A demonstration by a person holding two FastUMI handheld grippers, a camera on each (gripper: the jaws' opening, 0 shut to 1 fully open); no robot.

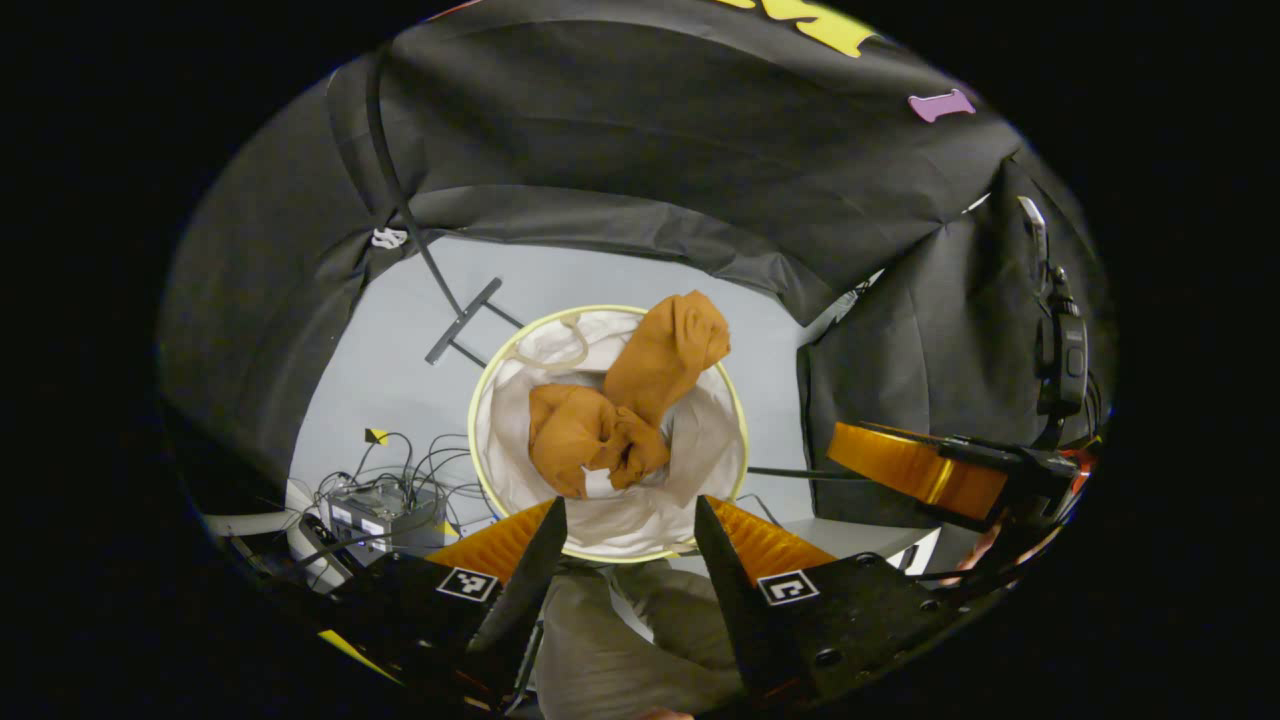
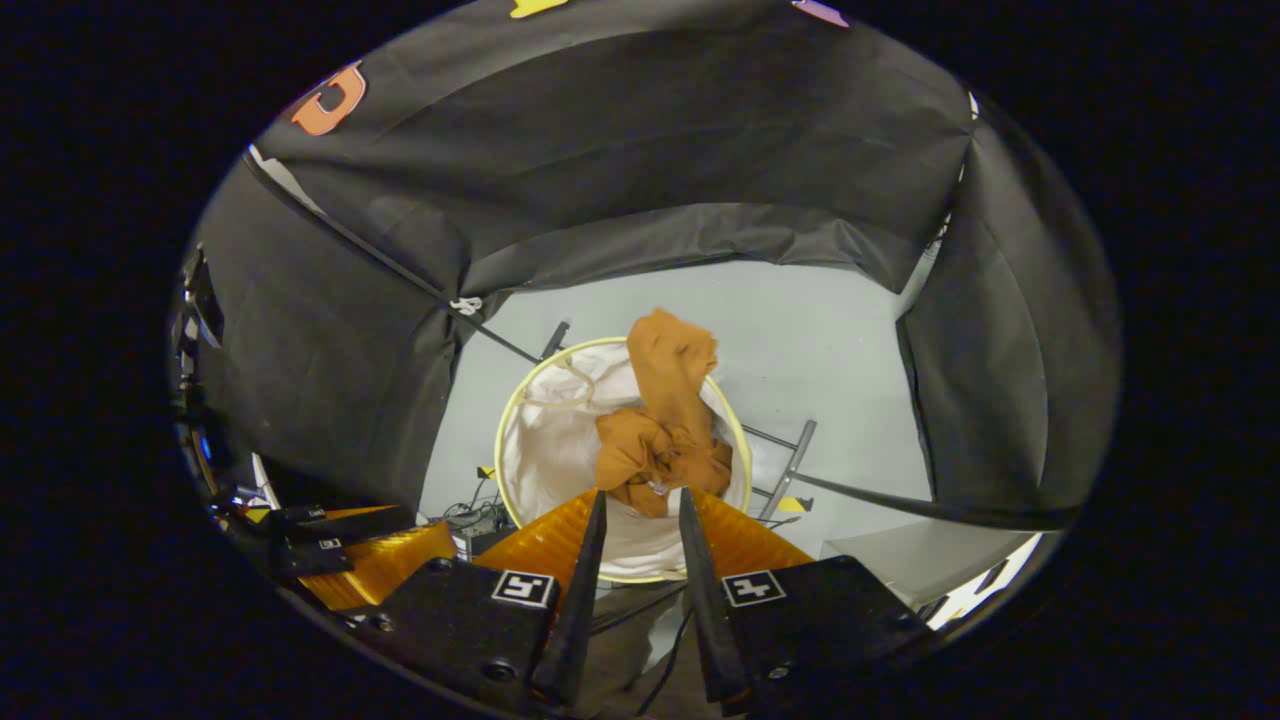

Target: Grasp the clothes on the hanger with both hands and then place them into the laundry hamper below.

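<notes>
Drop step looks done: orange clothes (image 1: 625, 400) are seen bunched inside the laundry hamper (image 1: 490, 390) on the floor, one end draped over its far rim, both claws, left (image 1: 625, 535) and right (image 2: 642, 520), spread and empty above; only tucking in that end is judged left.

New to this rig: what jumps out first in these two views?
The orange garment lies crumpled in the white round hamper on the grey floor, one end draped over the far rim. Both hand-held grippers, left and right, are above it, open and empty.
</notes>
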